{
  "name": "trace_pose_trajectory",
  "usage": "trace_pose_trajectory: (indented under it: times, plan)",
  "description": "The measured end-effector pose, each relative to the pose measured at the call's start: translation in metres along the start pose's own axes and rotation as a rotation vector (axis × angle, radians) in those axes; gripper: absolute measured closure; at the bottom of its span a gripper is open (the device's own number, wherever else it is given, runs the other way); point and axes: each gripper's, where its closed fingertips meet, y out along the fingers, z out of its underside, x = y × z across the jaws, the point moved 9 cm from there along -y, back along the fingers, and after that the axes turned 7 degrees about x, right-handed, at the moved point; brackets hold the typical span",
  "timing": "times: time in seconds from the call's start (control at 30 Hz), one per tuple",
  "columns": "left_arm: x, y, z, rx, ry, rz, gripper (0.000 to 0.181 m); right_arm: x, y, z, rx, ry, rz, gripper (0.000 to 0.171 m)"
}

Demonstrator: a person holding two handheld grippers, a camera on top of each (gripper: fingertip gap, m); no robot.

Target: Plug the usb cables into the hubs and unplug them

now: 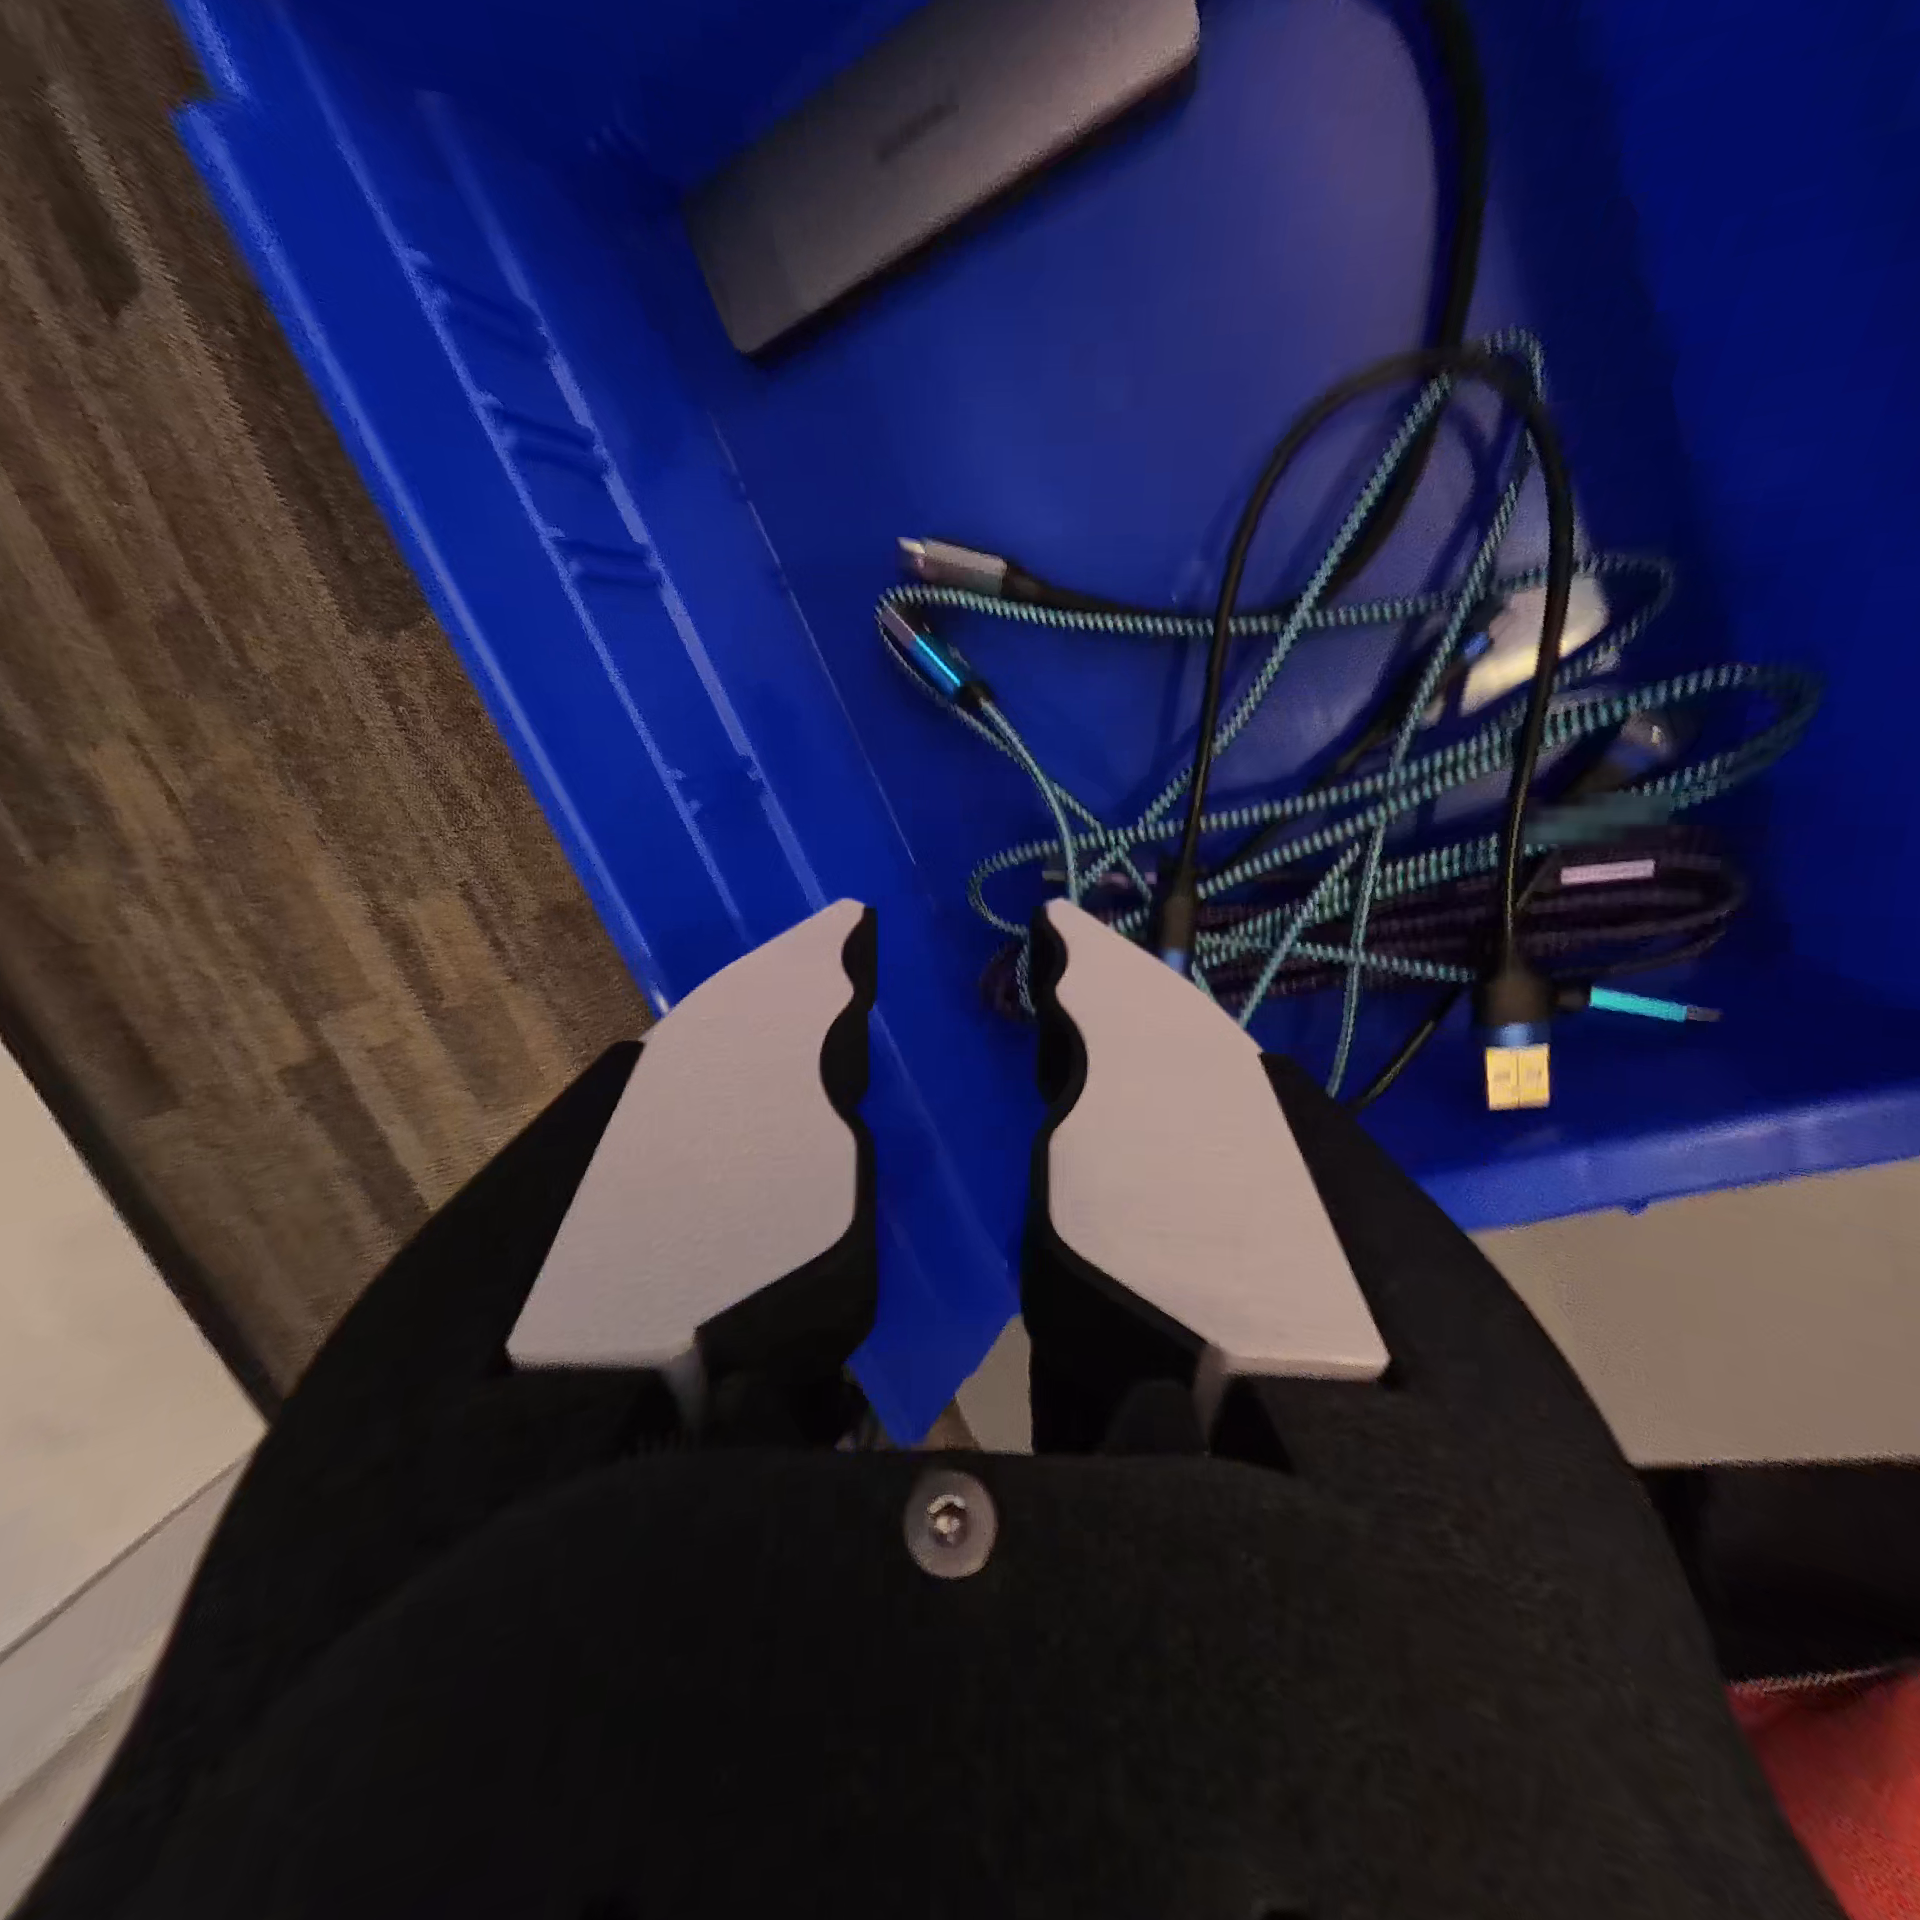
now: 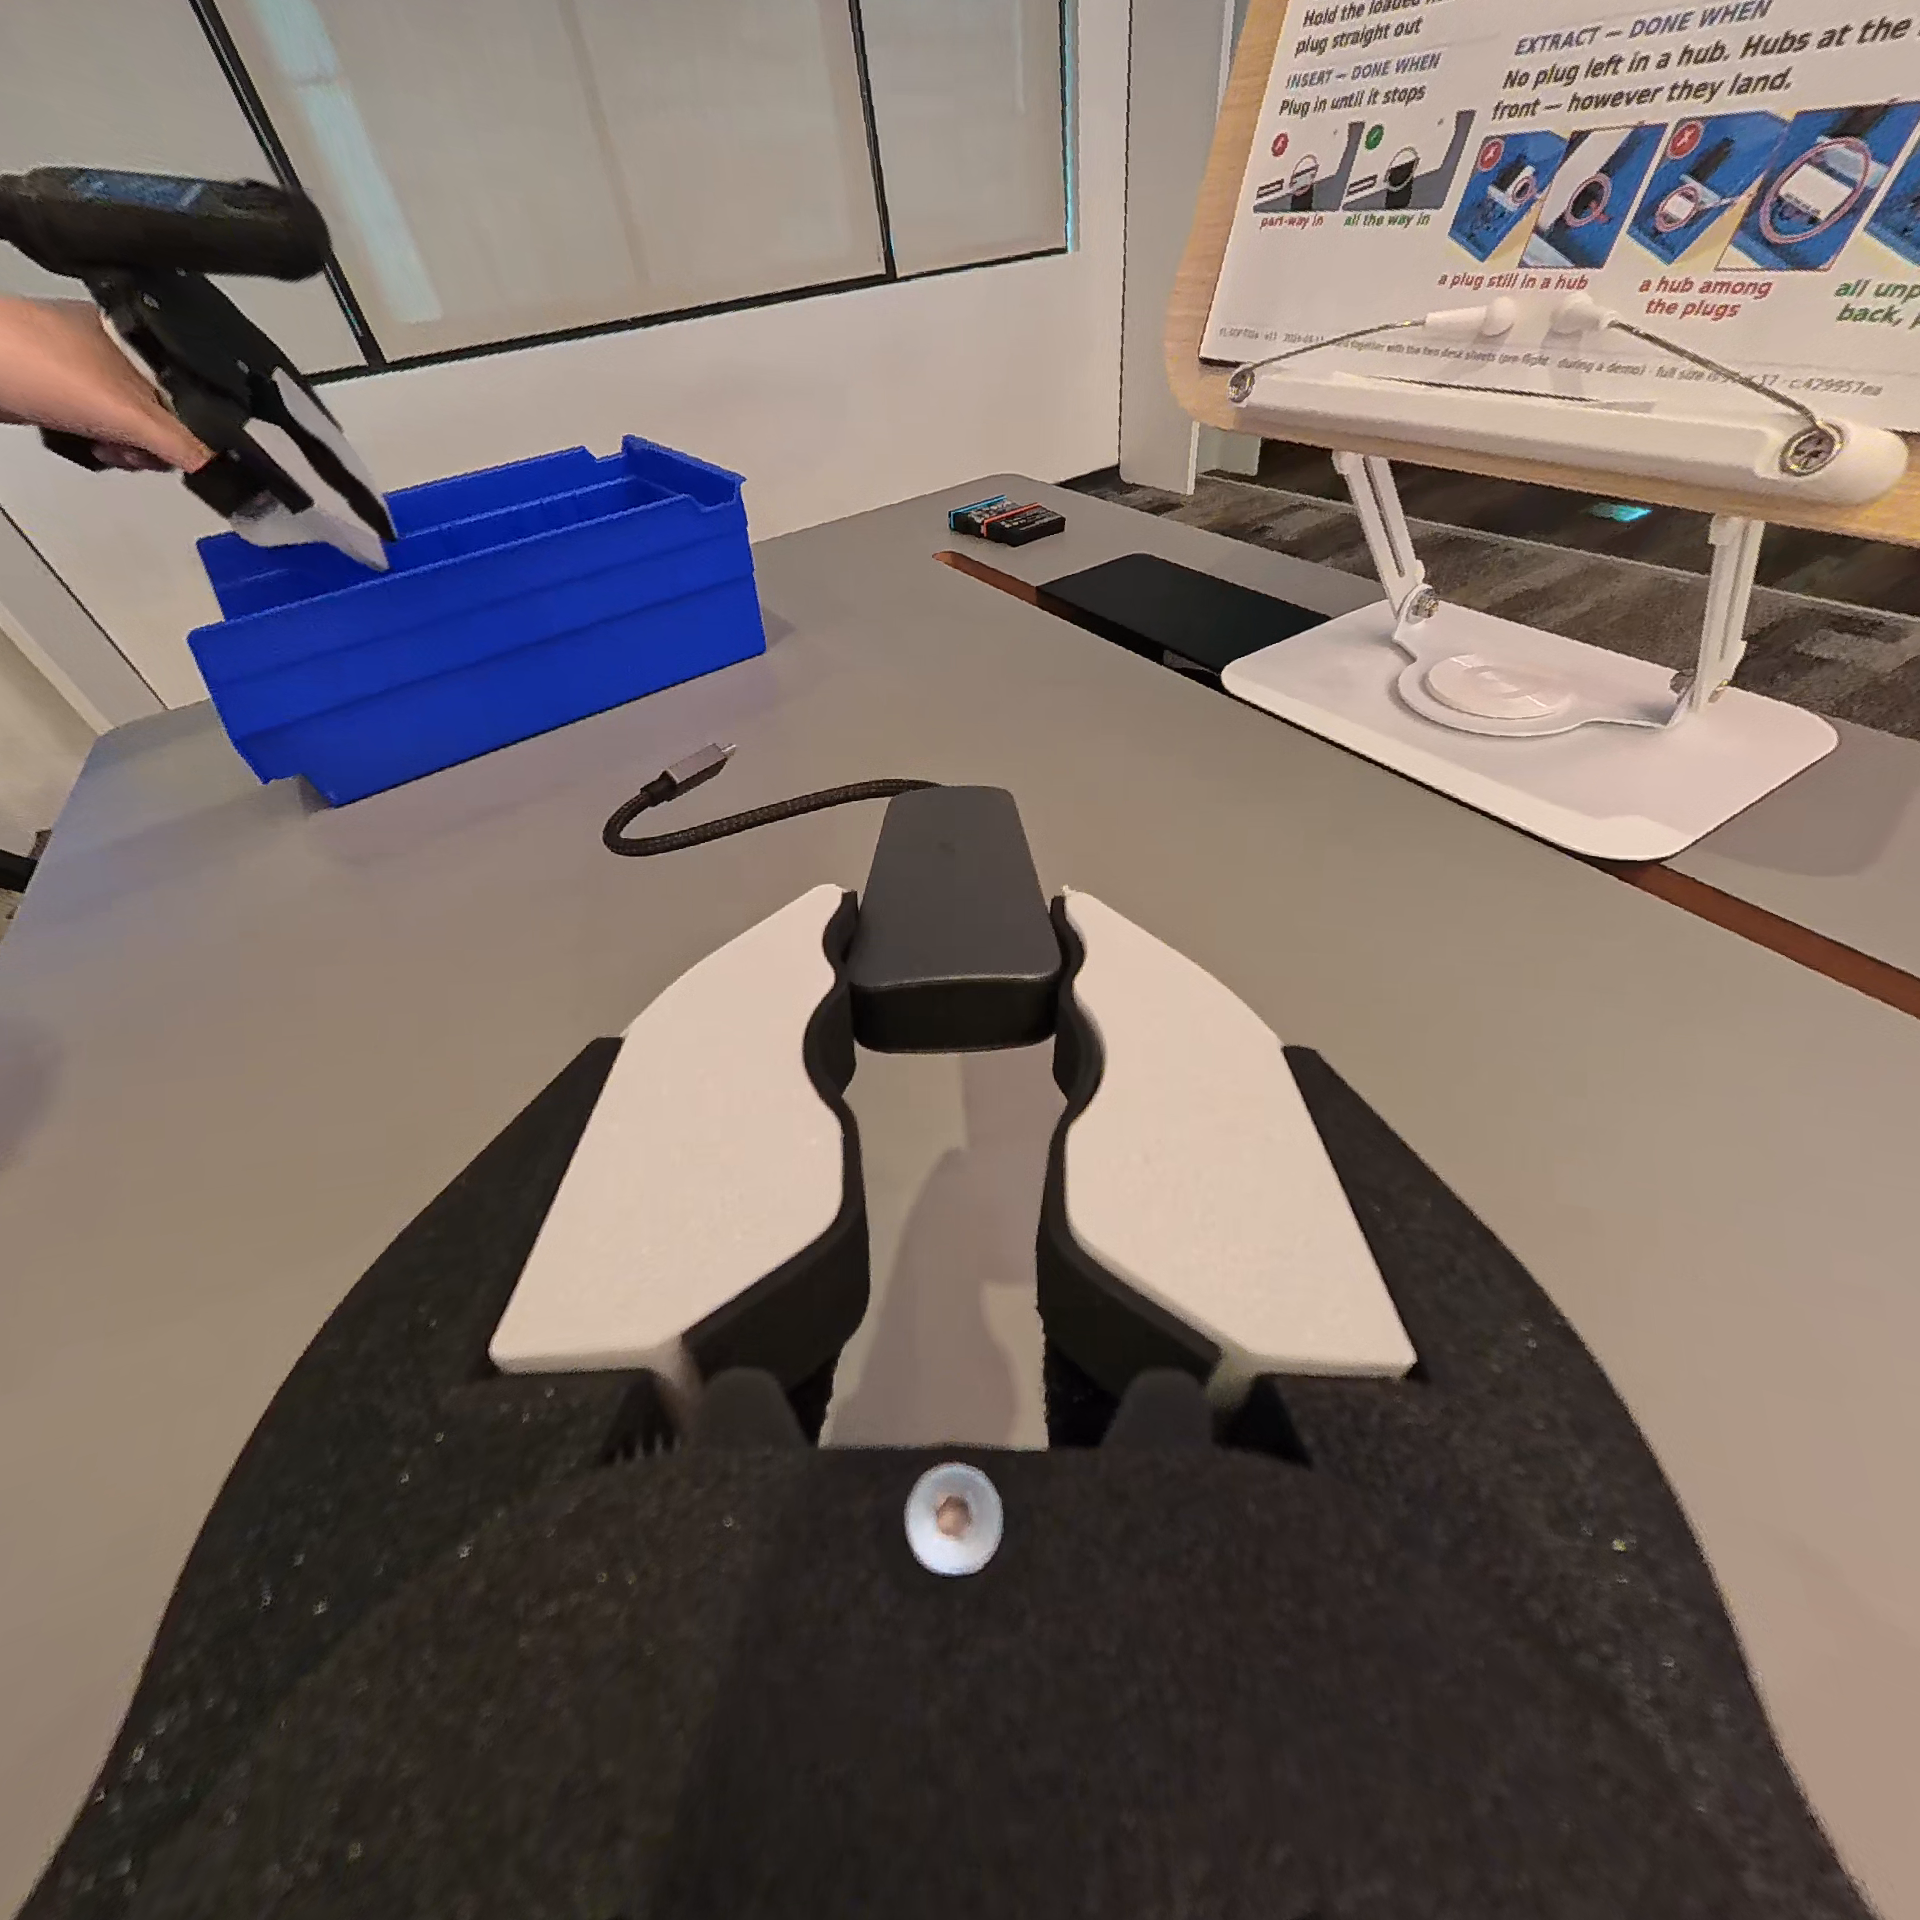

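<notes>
My left gripper is open and empty, hovering over the near-left wall of a blue bin. The bin holds a grey hub at its far end. Nearer lies a tangle of teal braided cables, a purple cable bundle, a gold USB plug and a blue plug. My right gripper is shut on a dark hub that rests on the grey table. The hub's braided lead curls left and ends in a free plug. The left gripper shows above the bin.
A white document stand holding an instruction sheet stands at the right. A black pad and a small black box lie behind the hub. Carpet floor lies beyond the table's left edge. A hand holds the left gripper. Spacing between my two grippers at the tips: around 55 cm. The gold USB plug is about 12 cm from my left fingertips and 50 cm from my right.
</notes>
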Motion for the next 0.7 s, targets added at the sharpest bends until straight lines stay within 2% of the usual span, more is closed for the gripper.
trace_pose_trajectory:
  times: [0.03, 0.23, 0.5, 0.6, 0.7]
  plan:
    - [-0.004, 0.001, 0.004, 0.020, 0.043, 0.016, 0.157, 0.000, 0.000, 0.001, 0.001, 0.000, -0.001, 0.137]
    - [-0.017, 0.015, 0.025, 0.173, 0.266, -0.050, 0.164, 0.001, 0.000, -0.002, -0.029, 0.004, -0.031, 0.137]
    - [-0.027, 0.037, 0.023, 0.313, 0.598, -0.165, 0.168, 0.007, 0.000, -0.003, -0.032, -0.013, -0.053, 0.137]
    - [-0.029, 0.045, 0.019, 0.328, 0.640, -0.182, 0.162, 0.007, 0.000, -0.002, -0.031, -0.009, -0.056, 0.137]
    - [-0.030, 0.050, 0.016, 0.319, 0.614, -0.133, 0.157, 0.007, -0.001, -0.002, -0.030, -0.006, -0.057, 0.137]
